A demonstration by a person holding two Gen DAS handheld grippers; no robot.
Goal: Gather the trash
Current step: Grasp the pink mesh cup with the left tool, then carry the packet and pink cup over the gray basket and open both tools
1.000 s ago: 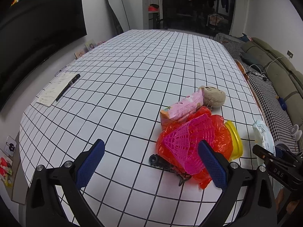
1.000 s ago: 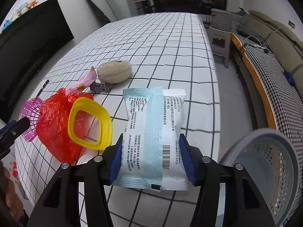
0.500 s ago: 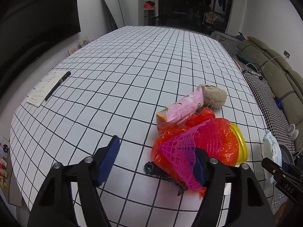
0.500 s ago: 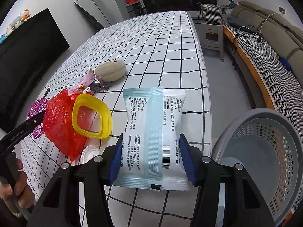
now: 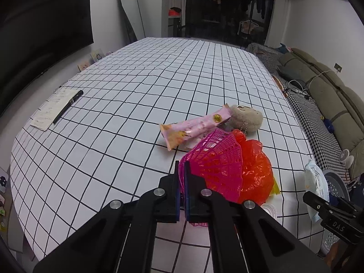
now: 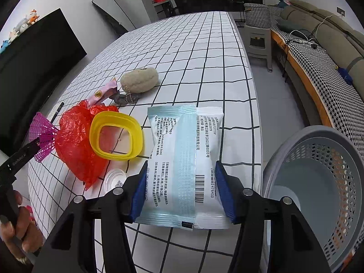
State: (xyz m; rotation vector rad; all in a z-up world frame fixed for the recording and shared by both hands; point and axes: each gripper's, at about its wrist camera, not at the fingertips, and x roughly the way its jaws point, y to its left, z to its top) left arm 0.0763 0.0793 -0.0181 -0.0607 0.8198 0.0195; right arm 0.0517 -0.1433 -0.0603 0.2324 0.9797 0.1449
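My left gripper (image 5: 181,182) is shut on the edge of a pink plastic mesh fan (image 5: 213,161), which lies against a crumpled red plastic bag (image 5: 254,166). The fan also shows in the right wrist view (image 6: 43,136) beside the red bag (image 6: 77,141). My right gripper (image 6: 180,182) is shut on a pale blue and white wipes packet (image 6: 184,159), held above the table's near right edge. A grey perforated trash basket (image 6: 318,182) stands on the floor to the right of the packet.
On the checked tablecloth (image 5: 136,91) lie a pink snack wrapper (image 5: 195,125), a beige plush (image 5: 248,118), a yellow ring lid (image 6: 116,136), a small clear lid (image 6: 113,179), and a pen on paper (image 5: 68,107). A sofa (image 6: 329,45) runs along the right.
My left gripper moved in and closed on the pink mesh fan; it was open before. My right gripper carried the packet rightwards, nearer the basket.
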